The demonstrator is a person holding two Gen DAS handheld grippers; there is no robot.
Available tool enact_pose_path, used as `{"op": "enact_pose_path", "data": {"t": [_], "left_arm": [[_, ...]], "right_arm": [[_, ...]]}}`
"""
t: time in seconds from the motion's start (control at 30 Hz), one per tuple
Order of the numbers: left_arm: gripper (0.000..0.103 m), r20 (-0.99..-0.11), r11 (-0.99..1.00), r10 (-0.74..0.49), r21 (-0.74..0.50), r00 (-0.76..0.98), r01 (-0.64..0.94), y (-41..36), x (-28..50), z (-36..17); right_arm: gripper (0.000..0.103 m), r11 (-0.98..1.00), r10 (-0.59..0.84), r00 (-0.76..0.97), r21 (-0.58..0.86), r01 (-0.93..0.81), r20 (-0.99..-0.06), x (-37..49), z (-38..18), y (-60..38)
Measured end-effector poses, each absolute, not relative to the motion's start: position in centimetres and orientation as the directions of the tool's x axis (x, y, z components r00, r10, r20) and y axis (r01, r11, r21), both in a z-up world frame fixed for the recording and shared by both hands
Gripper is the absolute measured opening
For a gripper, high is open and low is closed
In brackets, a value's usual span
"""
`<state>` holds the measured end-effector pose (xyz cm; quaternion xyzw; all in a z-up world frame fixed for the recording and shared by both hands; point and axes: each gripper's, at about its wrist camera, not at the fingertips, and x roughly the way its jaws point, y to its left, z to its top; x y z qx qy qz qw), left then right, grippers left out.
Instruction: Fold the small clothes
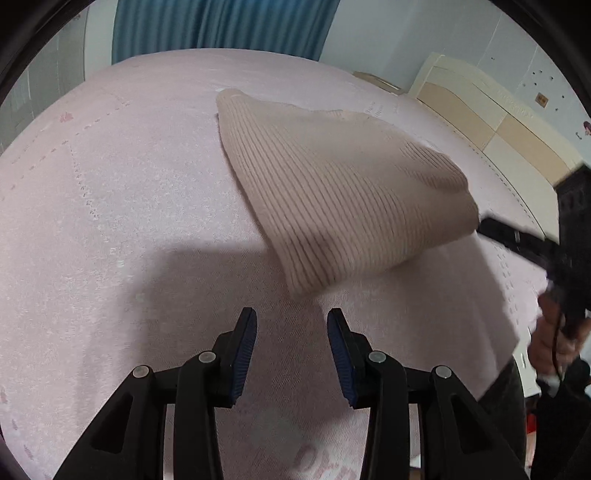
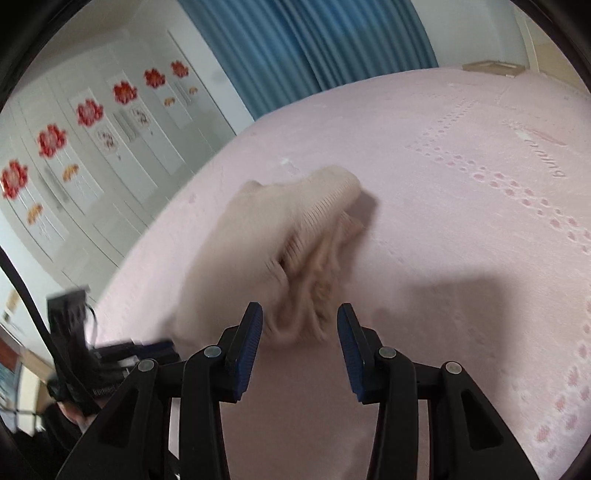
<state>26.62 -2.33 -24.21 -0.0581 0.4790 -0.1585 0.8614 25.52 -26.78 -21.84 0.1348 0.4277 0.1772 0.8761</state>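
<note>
- Left gripper: fingers spread wide, blue pads facing each other, nothing between them – hovering over the pink bedspread just short of the garment's near corner.
- Right gripper: likewise spread wide, blue-padded fingers apart, holding nothing; bunched end of the garment lying just ahead of the tips, blurred, contact not clear.
- Beige ribbed knit garment: folded into a thick wedge on the bedspread, ribs running lengthwise; in the right wrist view smooth on the left side, crumpled and layered on the open edge toward the right gripper.
- In the left wrist view, the right gripper's black fingers reaching in from the right edge, near the garment's right corner – touching or not, cannot tell through the blur; the person's hand on the handle below.
- In the right wrist view, the left gripper's black body low at the left edge, blurred.
- Bedspread: pale pink, with dotted lines of small paw prints and some lettering.
- Beyond: blue curtain behind the bed, cream headboard to the right, white wardrobe doors with red flower decals.
</note>
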Motion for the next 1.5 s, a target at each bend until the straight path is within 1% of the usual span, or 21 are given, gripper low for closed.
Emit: {"op": "enact_pose_path", "data": {"t": [0.1, 0.23, 0.33, 0.5, 0.6, 0.67, 0.77, 0.83, 0.9, 0.93, 0.97, 1.0, 1.03, 1.1, 1.17, 1.2, 1.23, 1.33, 1.4, 1.47, 1.5], "left_arm": [[0.037, -0.805, 0.942, -0.335, -0.269, 0.489, 0.202, -2.6, 27.2, -24.2], [0.014, -0.794, 0.944, -0.329, -0.259, 0.511, 0.205, -2.7, 28.0, -23.5], [0.011, -0.773, 0.954, -0.298, -0.234, 0.559, 0.186, -1.8, 27.5, -22.7], [0.010, -0.776, 0.962, -0.269, -0.244, 0.571, 0.123, 1.4, 27.3, -22.7], [0.011, -0.788, 0.947, -0.314, -0.301, 0.530, 0.113, 2.2, 27.5, -23.7], [0.012, -0.797, 0.944, -0.321, -0.311, 0.511, 0.108, 2.6, 27.2, -23.9], [0.017, -0.786, 0.933, -0.344, -0.346, 0.514, 0.096, 3.2, 26.6, -24.1], [0.018, -0.789, 0.936, -0.335, -0.341, 0.515, 0.085, 3.1, 26.6, -24.3], [0.018, -0.797, 0.944, -0.317, -0.317, 0.514, 0.091, 2.6, 26.8, -24.5], [0.018, -0.800, 0.948, -0.308, -0.304, 0.515, 0.096, 2.3, 27.1, -24.7], [0.018, -0.805, 0.951, -0.300, -0.291, 0.512, 0.101, 2.1, 27.3, -24.8], [0.018, -0.807, 0.953, -0.297, -0.288, 0.510, 0.100, 1.9, 27.4, -24.7], [0.018, -0.808, 0.952, -0.297, -0.290, 0.508, 0.096, 1.9, 27.7, -24.8], [0.016, -0.801, 0.946, -0.315, -0.312, 0.509, 0.094, 2.0, 27.8, -24.9], [0.016, -0.794, 0.941, -0.326, -0.323, 0.513, 0.098, 2.1, 28.2, -25.0], [0.016, -0.790, 0.939, -0.333, -0.329, 0.514, 0.102, 2.2, 28.1, -25.0], [0.016, -0.788, 0.936, -0.339, -0.334, 0.513, 0.105, 2.3, 28.0, -25.1], [0.016, -0.788, 0.933, -0.350, -0.340, 0.507, 0.115, 2.5, 27.9, -25.2], [0.016, -0.792, 0.933, -0.353, -0.341, 0.497, 0.119, 2.6, 27.9, -25.2], [0.016, -0.796, 0.934, -0.350, -0.335, 0.494, 0.122, 2.8, 27.9, -25.2], [0.016, -0.797, 0.937, -0.345, -0.327, 0.496, 0.126, 2.9, 27.7, -25.0]], "right_arm": [[0.042, 0.912, 0.404, 0.555, 0.370, -0.179, -0.727, 24.7, -22.9, -27.5], [0.042, 0.906, 0.406, 0.558, 0.399, -0.141, -0.724, 24.3, -23.3, -28.8], [0.042, 0.903, 0.406, 0.563, 0.411, -0.125, -0.720, 24.4, -23.1, -29.2], [0.042, 0.898, 0.420, 0.577, 0.412, -0.154, -0.701, 24.8, -21.7, -28.2], [0.042, 0.883, 0.451, 0.588, 0.430, -0.186, -0.671, 25.3, -20.5, -26.7], [0.042, 0.866, 0.482, 0.593, 0.454, -0.210, -0.645, 25.9, -19.7, -25.4], [0.047, 0.850, 0.506, 0.610, 0.474, -0.232, -0.610, 26.9, -19.1, -23.3], [0.047, 0.861, 0.485, 0.625, 0.460, -0.218, -0.612, 27.9, -19.2, -22.0], [0.046, 0.876, 0.459, 0.620, 0.441, -0.196, -0.636, 29.0, -19.7, -20.8], [0.034, 0.888, 0.440, 0.606, 0.421, -0.184, -0.663, 29.7, -20.2, -20.2], [0.017, 0.911, 0.400, 0.586, 0.376, -0.169, -0.705, 30.6, -20.8, -19.4], [0.012, 0.922, 0.381, 0.580, 0.347, -0.175, -0.720, 30.9, -20.9, -19.0], [0.011, 0.924, 0.377, 0.595, 0.327, -0.196, -0.709, 30.9, -20.6, -18.8], [0.010, 0.921, 0.386, 0.658, 0.310, -0.235, -0.647, 30.0, -19.2, -19.4], [0.009, 0.898, 0.424, 0.689, 0.370, -0.237, -0.588, 29.3, -18.3, -21.0], [0.009, 0.890, 0.430, 0.692, 0.399, -0.219, -0.580, 29.3, -18.6, -21.7], [0.009, 0.889, 0.424, 0.689, 0.414, -0.193, -0.588, 29.4, -19.3, -22.4], [0.009, 0.928, 0.338, 0.600, 0.363, -0.084, -0.725, 30.7, -23.9, -22.5], [0.010, 0.934, 0.325, 0.585, 0.349, -0.076, -0.743, 30.5, -24.9, -22.0], [0.014, 0.942, 0.310, 0.594, 0.323, -0.089, -0.742, 30.3, -23.9, -21.5], [0.018, 0.945, 0.308, 0.591, 0.310, -0.102, -0.745, 30.3, -23.3, -21.3]]}}
